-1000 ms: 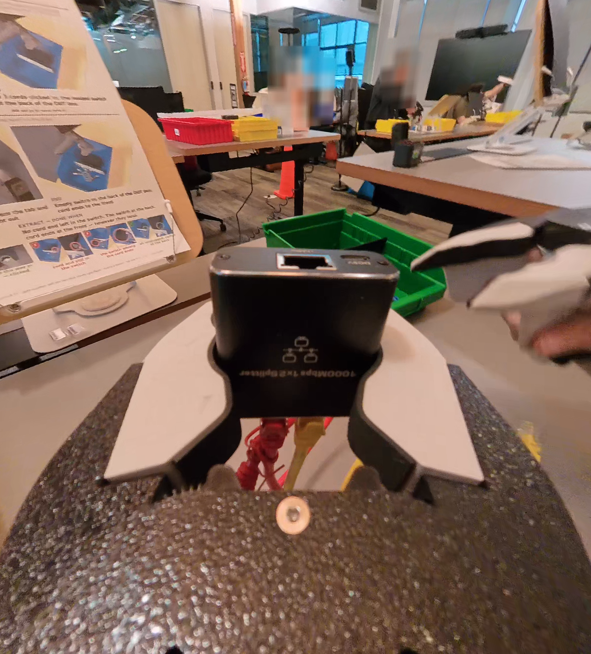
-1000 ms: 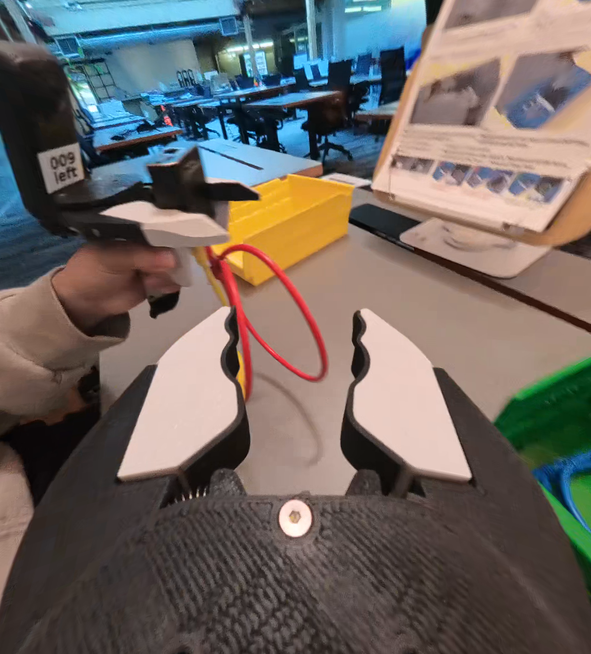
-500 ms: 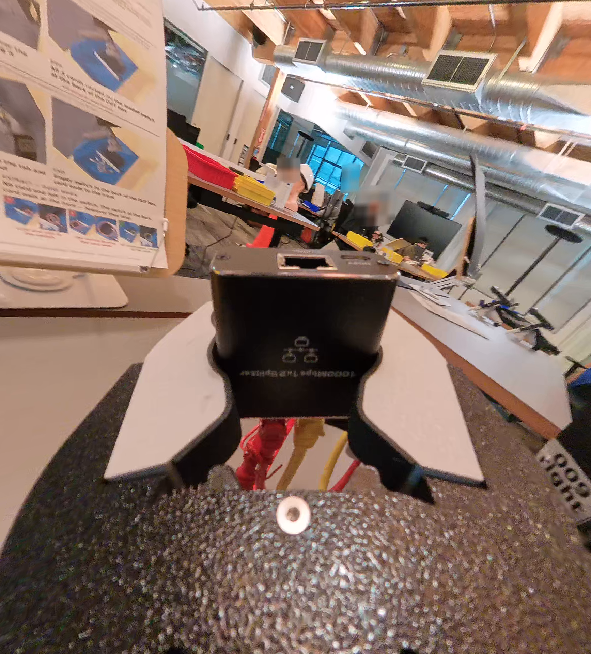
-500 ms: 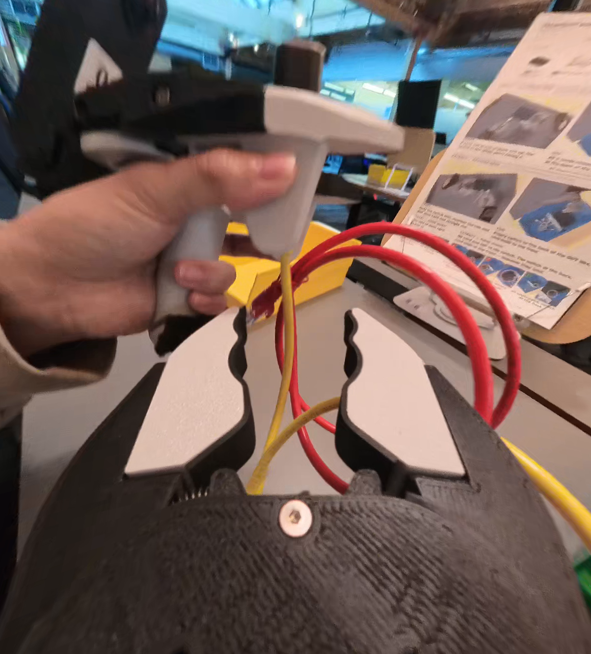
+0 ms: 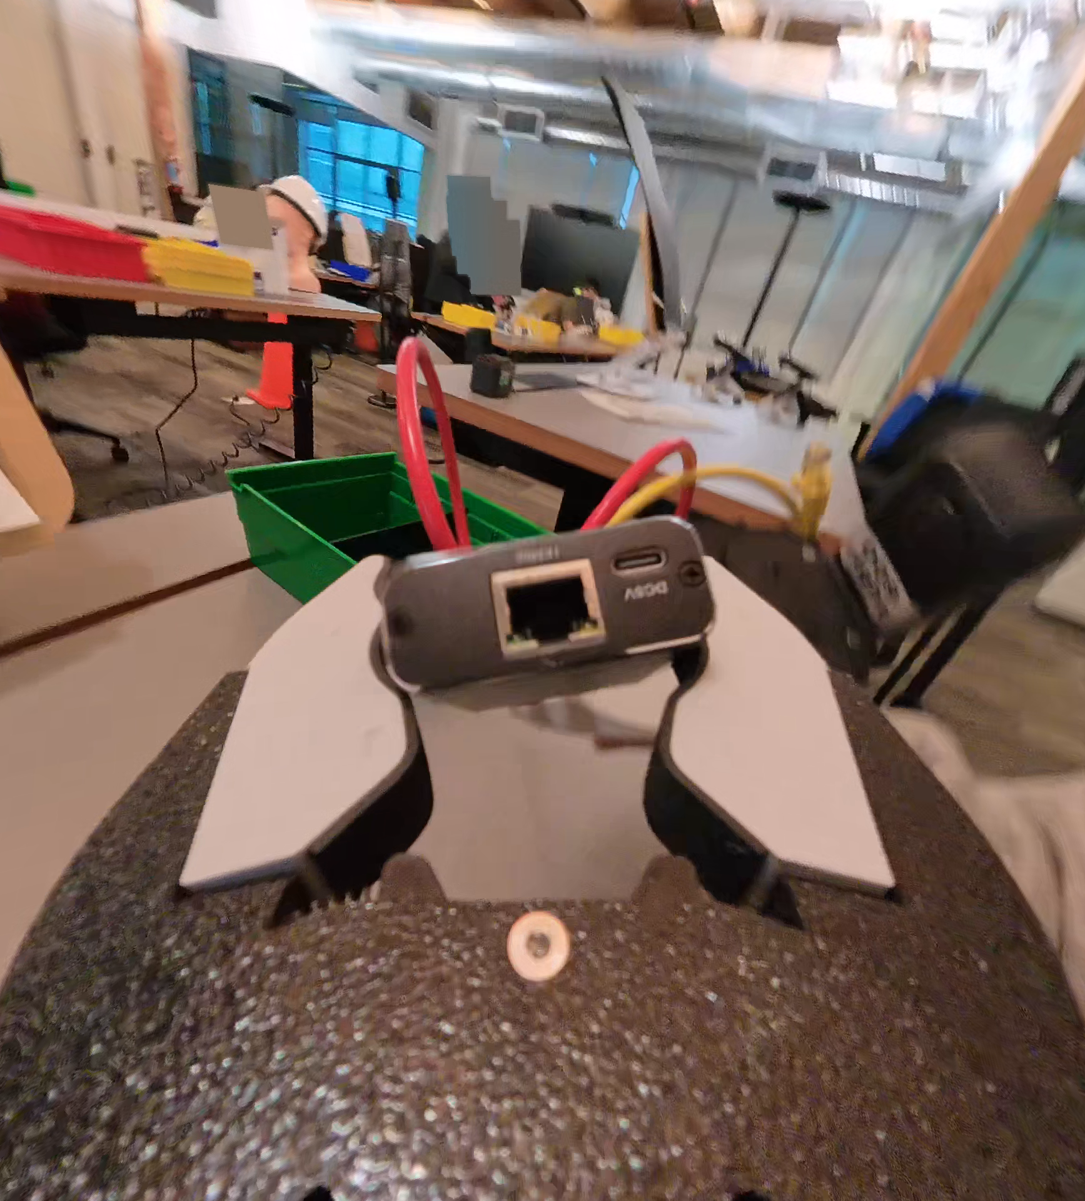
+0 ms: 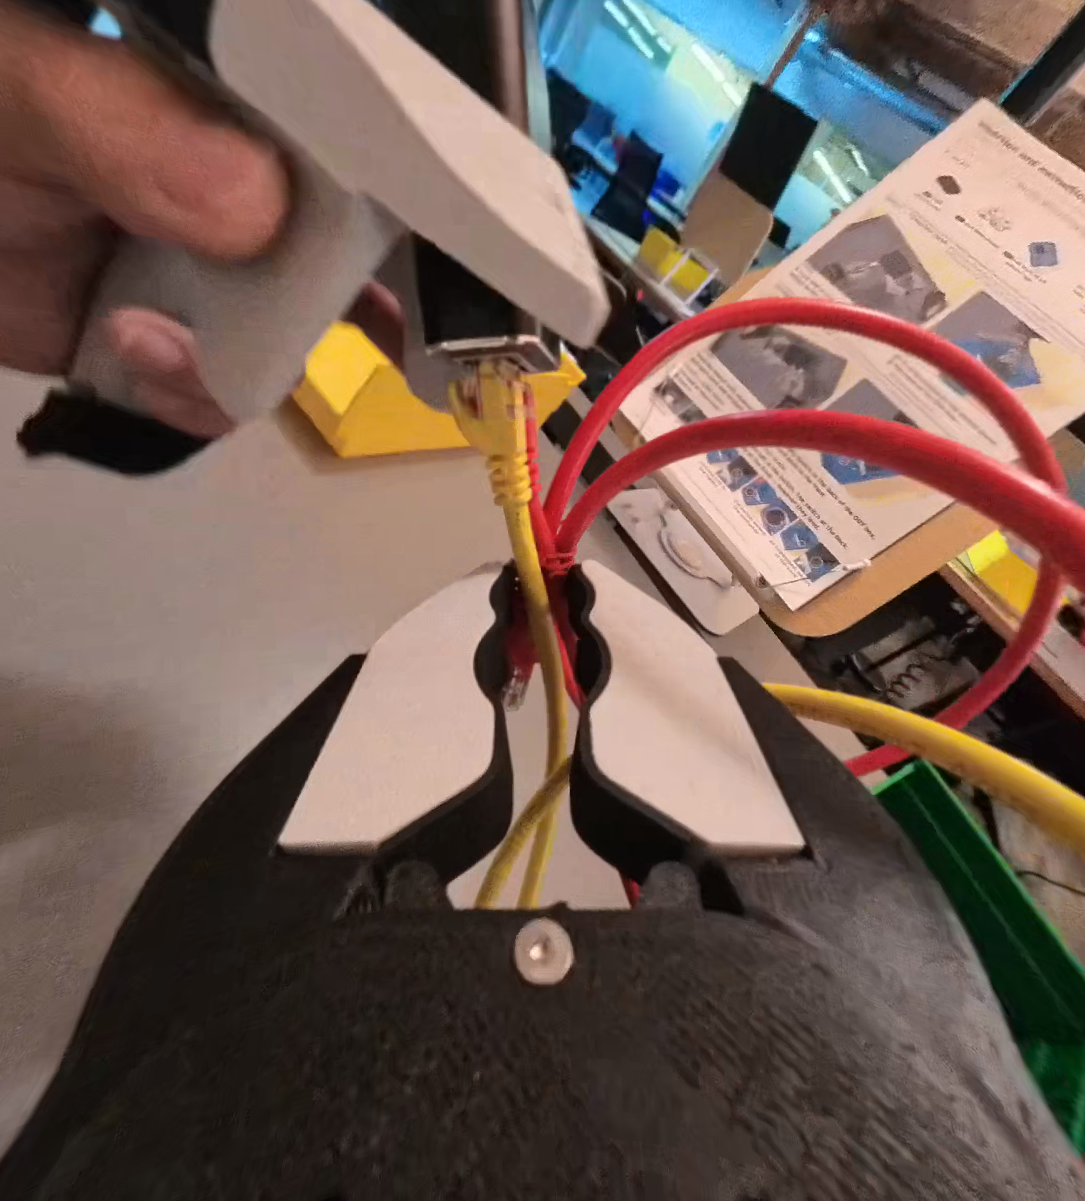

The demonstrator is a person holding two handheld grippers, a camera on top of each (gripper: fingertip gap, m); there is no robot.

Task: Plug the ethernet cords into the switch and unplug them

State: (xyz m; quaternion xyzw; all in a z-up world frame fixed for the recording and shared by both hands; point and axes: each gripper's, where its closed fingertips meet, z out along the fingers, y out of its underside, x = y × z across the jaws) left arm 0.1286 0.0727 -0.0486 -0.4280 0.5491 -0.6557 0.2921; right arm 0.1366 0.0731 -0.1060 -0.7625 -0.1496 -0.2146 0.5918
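Left gripper [image 5: 543, 656] is clamped on the switch [image 5: 546, 611], pinched at the fingertips with its empty port facing the camera. A red cord [image 5: 426, 448] and a yellow cord [image 5: 715, 477] loop up from behind it, green bin [image 5: 306, 513] just past it on the table [image 5: 39, 747]. In the right wrist view, the yellow plug sits in the switch's underside. Right gripper [image 6: 543, 588] is squeezed nearly closed around both cords, below that plug. Instruction sheet [image 6: 916, 338] off to the right.

one switch [image 5: 546, 614], one red cord [image 6: 819, 442], one yellow cord [image 6: 513, 494], two grippers.
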